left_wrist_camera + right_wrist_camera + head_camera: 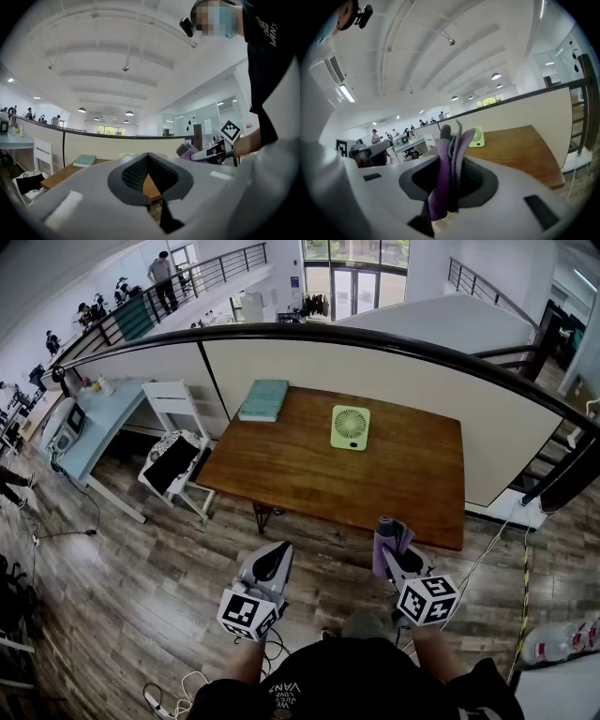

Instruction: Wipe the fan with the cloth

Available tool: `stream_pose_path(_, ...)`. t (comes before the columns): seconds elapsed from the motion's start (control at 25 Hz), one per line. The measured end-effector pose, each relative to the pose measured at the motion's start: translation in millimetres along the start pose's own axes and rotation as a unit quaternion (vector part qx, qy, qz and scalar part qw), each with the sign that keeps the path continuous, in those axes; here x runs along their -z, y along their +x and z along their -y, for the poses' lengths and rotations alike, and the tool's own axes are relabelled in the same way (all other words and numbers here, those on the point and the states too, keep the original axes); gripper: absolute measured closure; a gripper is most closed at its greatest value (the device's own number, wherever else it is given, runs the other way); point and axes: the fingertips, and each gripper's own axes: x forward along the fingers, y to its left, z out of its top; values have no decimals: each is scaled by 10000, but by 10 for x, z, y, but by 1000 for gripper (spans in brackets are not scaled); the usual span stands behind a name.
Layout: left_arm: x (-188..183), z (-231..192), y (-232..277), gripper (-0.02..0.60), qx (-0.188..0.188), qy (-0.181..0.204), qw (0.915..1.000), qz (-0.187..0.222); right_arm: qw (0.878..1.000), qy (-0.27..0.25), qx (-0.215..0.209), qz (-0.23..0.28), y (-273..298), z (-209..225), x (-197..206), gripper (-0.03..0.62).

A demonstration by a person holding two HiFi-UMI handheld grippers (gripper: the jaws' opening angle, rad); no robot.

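The right gripper fingers clamp the purple cloth; left gripper fingers closed, empty. The fan, near the surface's far edge, seems not yet wiped.

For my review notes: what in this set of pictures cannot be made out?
- Fan: in the right gripper view, its left part is hidden behind the purple cloth; in the head view, it is too small to show dust.
- Teal item on the table: in the head view, it is too small to tell book from folded fabric.
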Motion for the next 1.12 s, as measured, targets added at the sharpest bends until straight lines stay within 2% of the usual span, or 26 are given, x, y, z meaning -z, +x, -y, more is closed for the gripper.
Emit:
stream_pose_path(0.16, 39, -158, 90, 572, -111, -133, 9998, 80, 10000, -25, 56, -54, 158, 68, -20, 476)
stream_pose_path(0.36, 117, -409, 350, 571, -166, -329, 9993, -5, 9999, -114, -8, -103, 536, 182, -133, 474)
stream_pose_path(0.72, 255, -890, 924, 572, -353, -729, 9965, -191, 9996, 57, -192, -191, 1277, 473, -372, 474)
stream_pose_path(1.12, 360, -1357, 1588, 571, -504, -791, 9950, -350, 9991, 68, -197, -356, 2016, 883, -588, 474)
